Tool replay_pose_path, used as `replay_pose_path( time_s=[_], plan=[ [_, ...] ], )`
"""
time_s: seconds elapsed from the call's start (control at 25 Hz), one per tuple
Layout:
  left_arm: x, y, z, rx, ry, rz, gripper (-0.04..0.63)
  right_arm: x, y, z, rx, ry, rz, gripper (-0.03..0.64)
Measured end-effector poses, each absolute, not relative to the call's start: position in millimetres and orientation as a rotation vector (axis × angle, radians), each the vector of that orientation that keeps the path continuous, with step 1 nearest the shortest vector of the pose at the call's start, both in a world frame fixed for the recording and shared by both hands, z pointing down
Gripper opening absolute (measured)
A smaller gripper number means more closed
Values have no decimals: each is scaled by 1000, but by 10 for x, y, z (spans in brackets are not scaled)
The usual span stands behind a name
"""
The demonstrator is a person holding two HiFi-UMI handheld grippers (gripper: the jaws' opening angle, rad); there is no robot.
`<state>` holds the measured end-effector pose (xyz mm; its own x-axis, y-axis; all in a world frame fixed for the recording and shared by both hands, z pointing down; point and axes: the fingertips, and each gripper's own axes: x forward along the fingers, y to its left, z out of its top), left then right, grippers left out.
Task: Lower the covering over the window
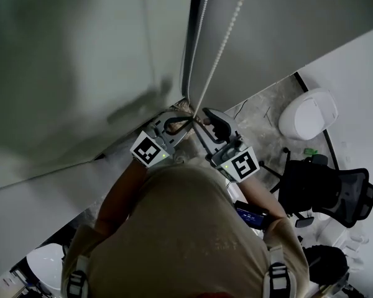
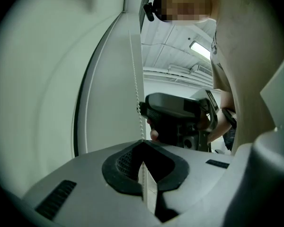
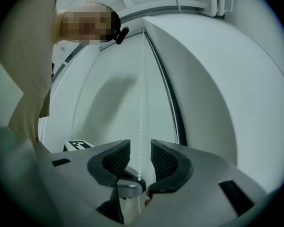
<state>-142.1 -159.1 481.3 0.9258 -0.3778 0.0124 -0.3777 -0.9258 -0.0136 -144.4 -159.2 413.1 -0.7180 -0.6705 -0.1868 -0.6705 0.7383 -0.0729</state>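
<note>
Head view shows an office chair [image 1: 326, 191] and a white rounded object [image 1: 308, 113], both well apart from the bead chain [image 1: 227, 36], which hangs upright beside the grey covering [image 1: 267, 30]. Left tool [image 2: 143, 145] is clamped on this chain; right tool [image 3: 141, 155] stands wide around it, without touching.

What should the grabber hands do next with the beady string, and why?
Probably close the right gripper on the bead chain: its jaws stand apart with the chain running between them, not pinched. The left gripper is shut on the chain, so the right one likely takes the next pull.
</note>
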Motion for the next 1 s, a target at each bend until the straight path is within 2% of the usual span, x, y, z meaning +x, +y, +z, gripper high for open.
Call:
replay_pose_path(
  time_s=[0.2, 0.4, 0.44, 0.48, 0.52, 0.64, 0.76, 0.8, 0.84, 1.0],
  plan=[
    [-1414, -1466, 4993, -3142, 595, 23, 15, -1555, -1587, 4284, -1095, 2825, 33, 31],
    [-1485, -1373, 4911, -3182, 499, 100, 17, -1547, -1614, 4288, -1124, 2794, -37, 17],
    [-1556, -1355, 4879, -3213, 473, 150, 66, -1546, -1617, 4296, -1125, 2786, -59, 17],
    [-1642, -1359, 4832, -3240, 458, 210, 191, -1547, -1620, 4347, -1126, 2792, -84, 17],
    [-1722, -1380, 4757, -3256, 456, 274, 207, -1551, -1614, 4456, -1129, 2816, -117, 17],
    [-1782, -1423, 4381, -3229, 462, 377, 207, -1558, -1477, 4909, -1147, 2921, -267, 17],
    [-1590, -1529, 4095, -3166, 492, 288, 193, -1602, -1429, 4944, -1131, 2917, -264, 17],
    [-1540, -1591, 4073, -3151, 523, 247, 146, -1626, -1450, 4937, -1128, 2914, -267, 17],
    [-1506, -1639, 4070, -3138, 551, 222, 30, -1639, -1473, 4941, -1129, 2907, -277, 17],
    [-1477, -1613, 4106, -3123, 560, 260, 15, -1556, -1499, 4882, -1149, 2855, -262, 17]
  ],
)
